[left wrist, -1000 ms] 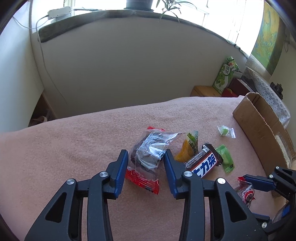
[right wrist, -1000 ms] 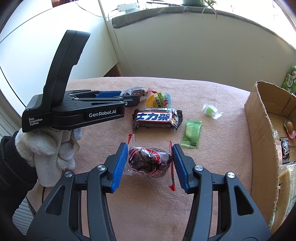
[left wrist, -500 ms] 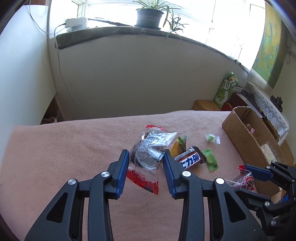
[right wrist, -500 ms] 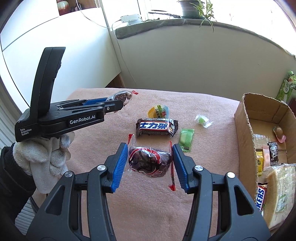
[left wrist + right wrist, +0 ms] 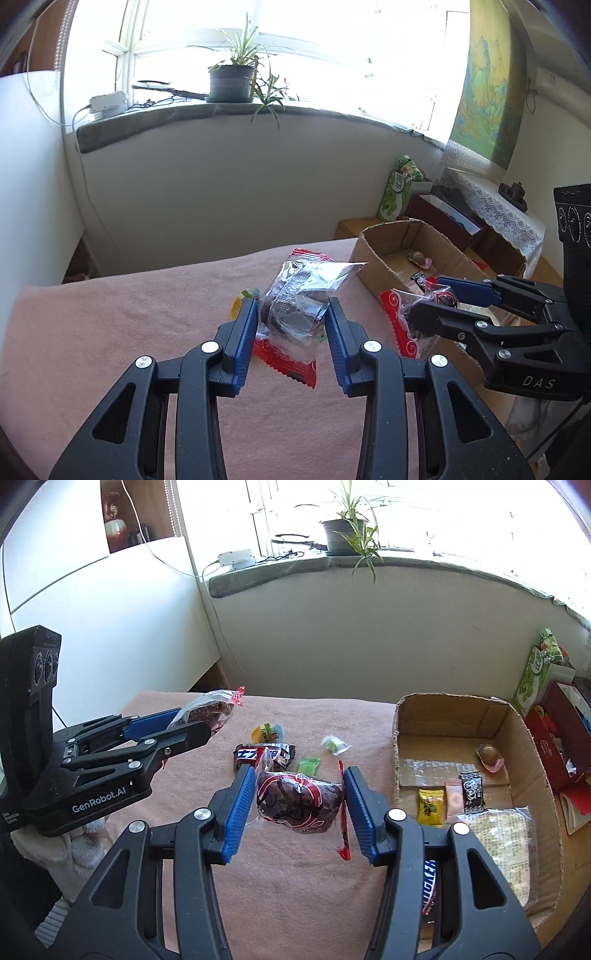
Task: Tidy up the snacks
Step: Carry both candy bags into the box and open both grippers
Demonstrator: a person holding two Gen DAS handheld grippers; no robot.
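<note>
My left gripper (image 5: 291, 325) is shut on a clear red-edged snack packet (image 5: 295, 299) with dark contents, lifted off the pink blanket (image 5: 110, 332). My right gripper (image 5: 299, 805) is shut on a similar red-printed packet (image 5: 299, 801), also in the air. In the left wrist view the right gripper (image 5: 432, 299) with its packet (image 5: 402, 325) hangs at the near wall of the cardboard box (image 5: 373, 254). From the right wrist camera the left gripper (image 5: 192, 723) shows at the left with its packet (image 5: 214, 705). The open box (image 5: 397, 738) lies to the right and holds several snacks.
On the blanket lie a dark chocolate bar (image 5: 284, 753), a yellow packet (image 5: 267, 733), a green packet (image 5: 308, 766) and a small green candy (image 5: 335, 744). A white-gloved hand (image 5: 48, 845) holds the left gripper. Red and green boxes (image 5: 554, 716) stand beyond the carton; a potted plant (image 5: 232, 79) on the sill.
Both grippers have risen with their packets off the blanket and moved toward the cardboard box, which now shows much more of its inside. The grips have not changed.
</note>
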